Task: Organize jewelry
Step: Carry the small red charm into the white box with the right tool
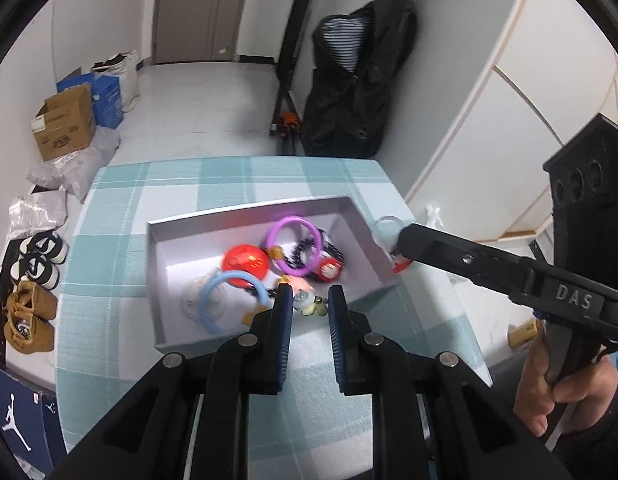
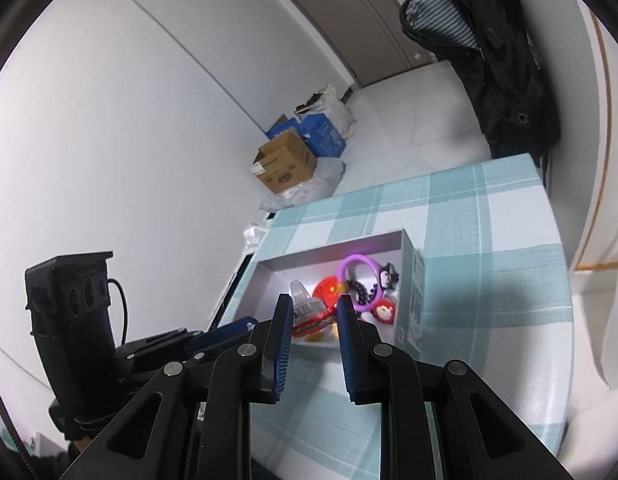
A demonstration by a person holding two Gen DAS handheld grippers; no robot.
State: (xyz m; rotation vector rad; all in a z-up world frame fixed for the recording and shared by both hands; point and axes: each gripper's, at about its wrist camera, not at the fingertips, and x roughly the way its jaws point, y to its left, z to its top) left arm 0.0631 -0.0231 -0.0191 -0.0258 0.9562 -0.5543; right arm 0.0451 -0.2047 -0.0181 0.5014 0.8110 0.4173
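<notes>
A shallow grey box (image 1: 165, 272) on the checked tablecloth holds a purple ring (image 1: 295, 246), a blue ring (image 1: 229, 300), a red ball (image 1: 245, 262) and dark beads. My left gripper (image 1: 309, 300) grips a small white and yellow beaded trinket (image 1: 309, 304) at the box's near rim. My right gripper (image 2: 311, 312) holds a red and clear ring-shaped piece (image 2: 309, 318) over the box (image 2: 413, 276); in the left wrist view it (image 1: 401, 254) is at the box's right corner.
The table (image 1: 121, 208) ends close behind the box and to the right. Cardboard boxes (image 1: 65, 128), bags and shoes (image 1: 31, 316) lie on the floor at left. A black coat (image 1: 357, 80) hangs behind the table.
</notes>
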